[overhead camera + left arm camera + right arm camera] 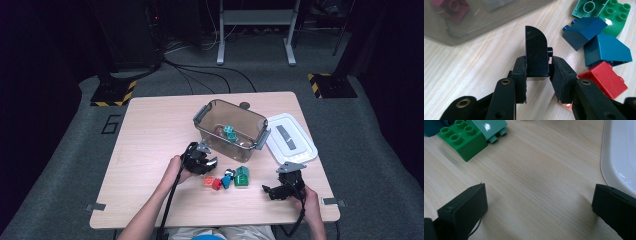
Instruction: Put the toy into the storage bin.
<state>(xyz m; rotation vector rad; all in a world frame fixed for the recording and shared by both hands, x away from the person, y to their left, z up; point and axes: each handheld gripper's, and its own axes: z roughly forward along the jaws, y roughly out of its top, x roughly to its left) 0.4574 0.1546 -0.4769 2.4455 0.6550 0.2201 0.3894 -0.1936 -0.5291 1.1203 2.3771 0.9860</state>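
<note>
In the left gripper view my left gripper (537,72) is shut on a black brick (536,51) with a rounded top, which stands up between the two pads above the wooden table (486,67). The same gripper (201,161) sits just left of a small heap of bricks: red (217,184), blue (228,177) and green (242,176). Close beside the held brick lie two blue bricks (599,42), a red one (606,77) and green ones (611,15). My right gripper (272,191) rests near the table's front right with its jaws wide apart (539,207) over bare wood.
A clear plastic box (231,130) with grey handles stands behind the heap and holds a few bricks, a teal one (229,132) among them. Its white lid (291,137) lies to the right of it. A magenta brick (450,8) shows through the box wall.
</note>
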